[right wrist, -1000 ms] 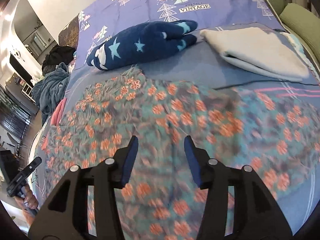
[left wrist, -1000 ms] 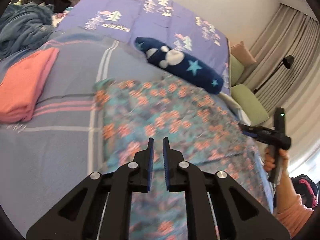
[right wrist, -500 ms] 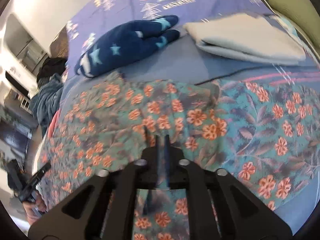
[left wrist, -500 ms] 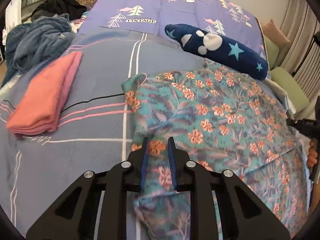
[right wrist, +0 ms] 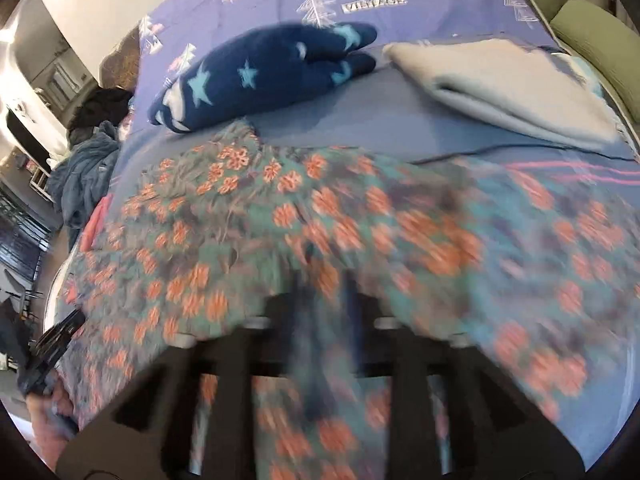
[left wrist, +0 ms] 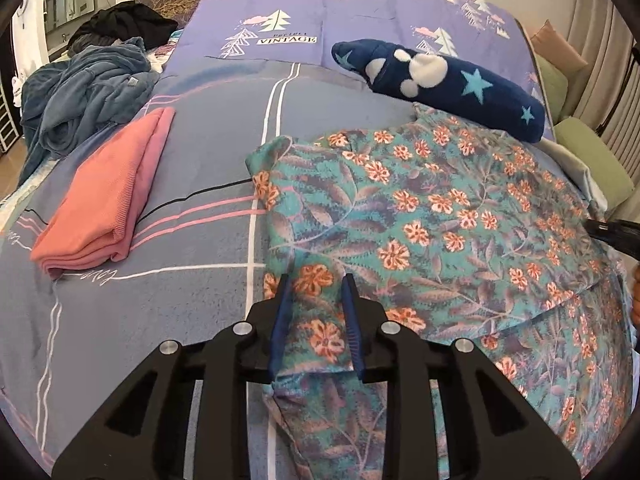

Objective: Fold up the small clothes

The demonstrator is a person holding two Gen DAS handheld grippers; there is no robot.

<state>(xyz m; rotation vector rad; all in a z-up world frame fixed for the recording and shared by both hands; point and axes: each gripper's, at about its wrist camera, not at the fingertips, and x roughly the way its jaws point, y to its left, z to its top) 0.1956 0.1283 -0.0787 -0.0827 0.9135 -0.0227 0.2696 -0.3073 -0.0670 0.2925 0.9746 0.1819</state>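
Left claw (left wrist: 316,320) has its blue pads set narrowly around a bunched fold at the near edge of the floral garment (left wrist: 440,208), which lies spread on the bed (left wrist: 208,152). Right claw (right wrist: 320,344) is blurred and buried in the same cloth; whether it grips cannot be told. Beyond lie a folded pink garment (left wrist: 104,196), a navy star-print roll (left wrist: 440,80) and a folded grey cloth (right wrist: 504,88).

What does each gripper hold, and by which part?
The left gripper has floral garment edge between its fingers. The right gripper's hold is too blurred to tell.
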